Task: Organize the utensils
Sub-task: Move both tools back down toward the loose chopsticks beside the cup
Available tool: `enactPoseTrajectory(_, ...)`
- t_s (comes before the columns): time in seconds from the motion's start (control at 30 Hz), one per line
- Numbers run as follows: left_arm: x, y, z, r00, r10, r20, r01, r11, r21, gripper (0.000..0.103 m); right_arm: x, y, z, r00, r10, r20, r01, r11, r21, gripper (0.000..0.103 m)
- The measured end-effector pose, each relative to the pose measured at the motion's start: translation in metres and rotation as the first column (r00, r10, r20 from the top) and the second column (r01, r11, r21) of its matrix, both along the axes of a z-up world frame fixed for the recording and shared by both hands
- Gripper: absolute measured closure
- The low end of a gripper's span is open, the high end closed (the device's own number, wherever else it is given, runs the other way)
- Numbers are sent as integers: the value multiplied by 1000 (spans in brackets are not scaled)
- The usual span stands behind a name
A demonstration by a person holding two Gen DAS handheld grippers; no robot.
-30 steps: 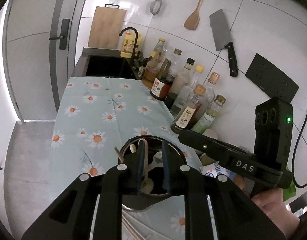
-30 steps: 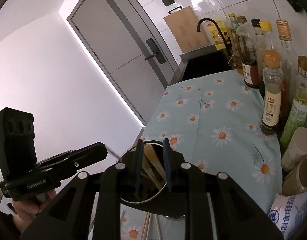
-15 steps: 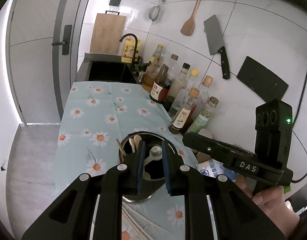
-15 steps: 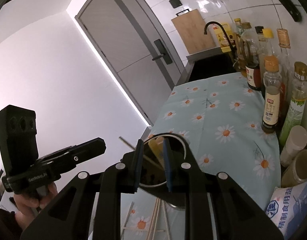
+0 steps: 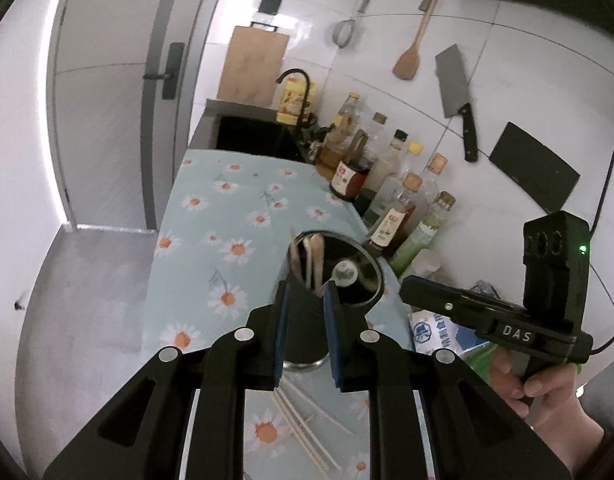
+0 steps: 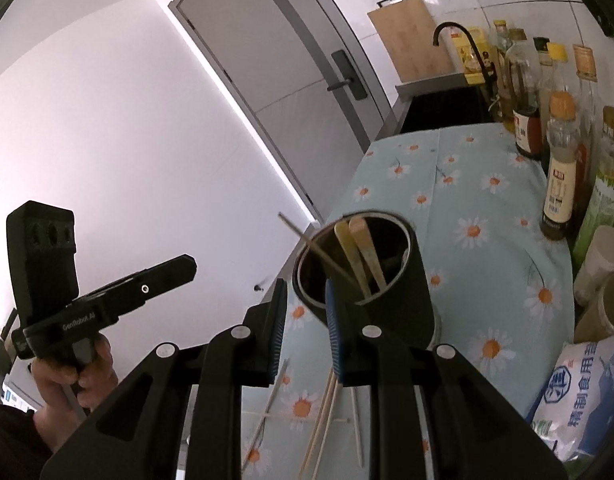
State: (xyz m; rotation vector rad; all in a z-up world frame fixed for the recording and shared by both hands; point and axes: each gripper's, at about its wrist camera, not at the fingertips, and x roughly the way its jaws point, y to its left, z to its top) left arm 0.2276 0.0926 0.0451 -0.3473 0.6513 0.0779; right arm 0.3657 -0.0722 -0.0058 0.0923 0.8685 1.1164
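The black utensil holder (image 5: 331, 280) is seen upright on the daisy-patterned surface (image 5: 227, 216), with wooden spoons (image 6: 361, 250) and one thin chopstick (image 6: 311, 246) leaning inside. The left claw (image 5: 305, 336) is held parted just in front of the holder, gripping nothing. The right claw (image 6: 305, 336) is likewise spread and empty beside the holder's rim. Loose chopsticks (image 6: 323, 420) are scattered on the surface in front of the holder.
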Motion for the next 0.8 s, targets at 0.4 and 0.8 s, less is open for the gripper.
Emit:
enactPoseTrajectory(0.4,-32,13,-40,993,86,-78,-90,994,-58,87,-27,14,-31,997,76,8,-74,986,-152,82)
enactPoseTrajectory(0.8,-64,26,-86,974,154,-164,-176,975,-133,87,-53,61,-91,975,219,33,-179,866,-468,82)
